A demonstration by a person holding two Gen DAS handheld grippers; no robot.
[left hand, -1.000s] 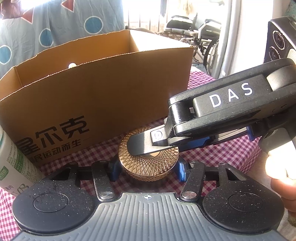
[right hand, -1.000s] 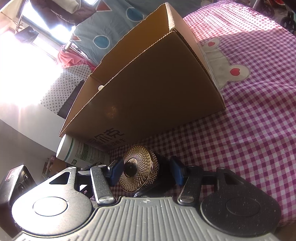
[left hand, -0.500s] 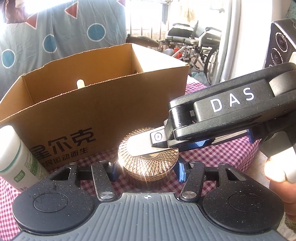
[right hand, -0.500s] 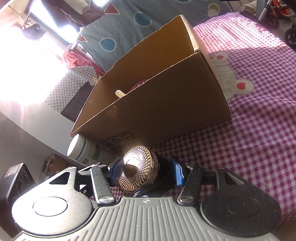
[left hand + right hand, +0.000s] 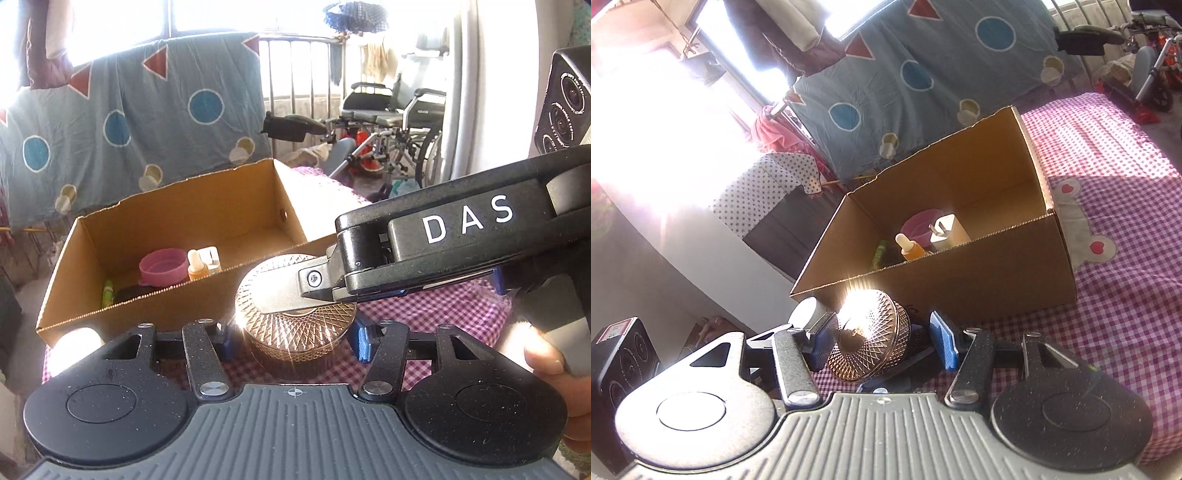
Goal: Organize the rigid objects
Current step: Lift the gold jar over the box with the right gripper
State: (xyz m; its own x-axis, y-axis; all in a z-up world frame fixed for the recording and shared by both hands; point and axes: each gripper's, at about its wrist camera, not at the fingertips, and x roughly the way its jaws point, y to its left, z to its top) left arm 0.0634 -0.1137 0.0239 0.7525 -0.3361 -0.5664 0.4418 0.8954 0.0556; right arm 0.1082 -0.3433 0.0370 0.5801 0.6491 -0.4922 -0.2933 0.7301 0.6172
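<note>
- Left claw (image 5: 293, 341): black linkage arms and blue-padded fingers (image 5: 364, 341) pointing forward and downward, jaws partly spread and clamped from both sides on a round object.
- Right claw (image 5: 881, 341): rolled to one side, its blue pads (image 5: 943, 341) closed on the same object, crossing over the left claw.
- A bare hand (image 5: 565, 380) grips the right claw's handle.

sunlit window (image 5: 122, 26), hanging quilt (image 5: 122, 122), wheelchair (image 5: 399, 122)

Tin (image 5: 295, 317): gold, diamond-lattice embossing
Box (image 5: 207, 210): plain brown cardboard
Cloth (image 5: 1108, 332): purple-white gingham
Cup (image 5: 162, 266): pink
Hanging sheet (image 5: 129, 122): blue-grey, blue circles, red triangles
Finger pads (image 5: 942, 339): blue
</note>
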